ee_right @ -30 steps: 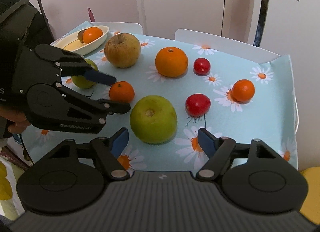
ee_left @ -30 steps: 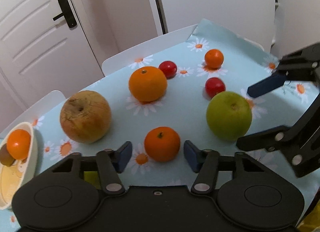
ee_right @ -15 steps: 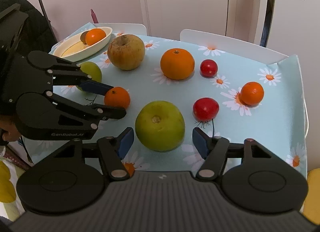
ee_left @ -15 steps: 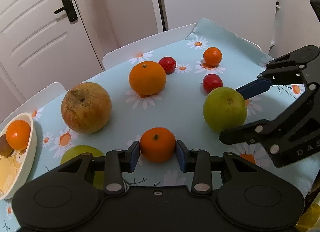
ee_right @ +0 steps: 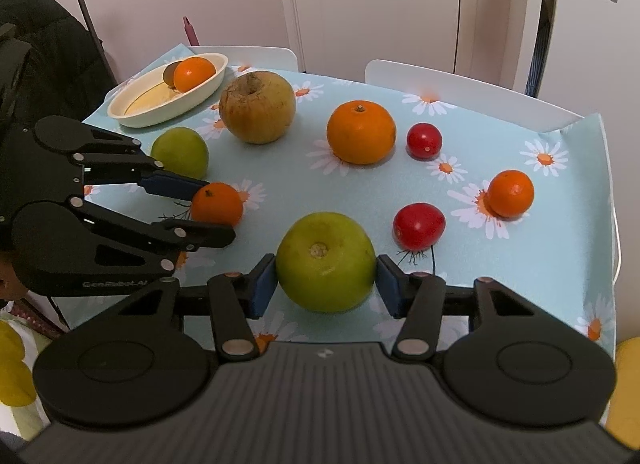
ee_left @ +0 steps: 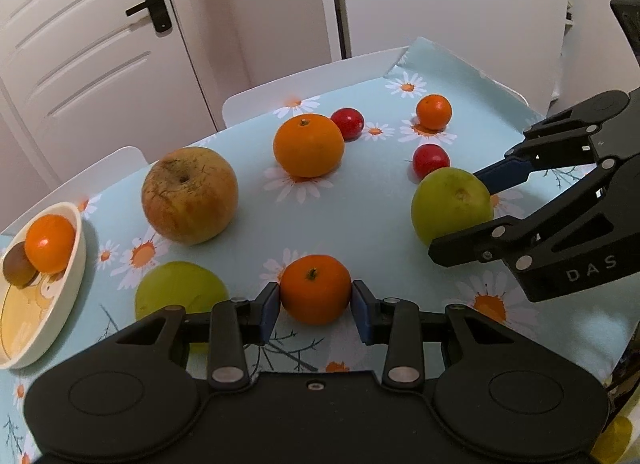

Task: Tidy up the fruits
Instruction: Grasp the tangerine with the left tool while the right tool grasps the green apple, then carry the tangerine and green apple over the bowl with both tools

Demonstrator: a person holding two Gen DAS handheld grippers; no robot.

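Now left gripper (ee_left: 315, 306) clamps tangerine (ee_left: 315, 288); right gripper (ee_right: 326, 284) clamps green apple (ee_right: 325, 260).

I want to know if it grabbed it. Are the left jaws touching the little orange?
Touching. In the left wrist view, both blue pads of the left gripper press the small orange's sides, with no gap showing.

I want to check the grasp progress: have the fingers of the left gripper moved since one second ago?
Yes. The left gripper has closed in from open onto the small orange, which lies on the daisy tablecloth.
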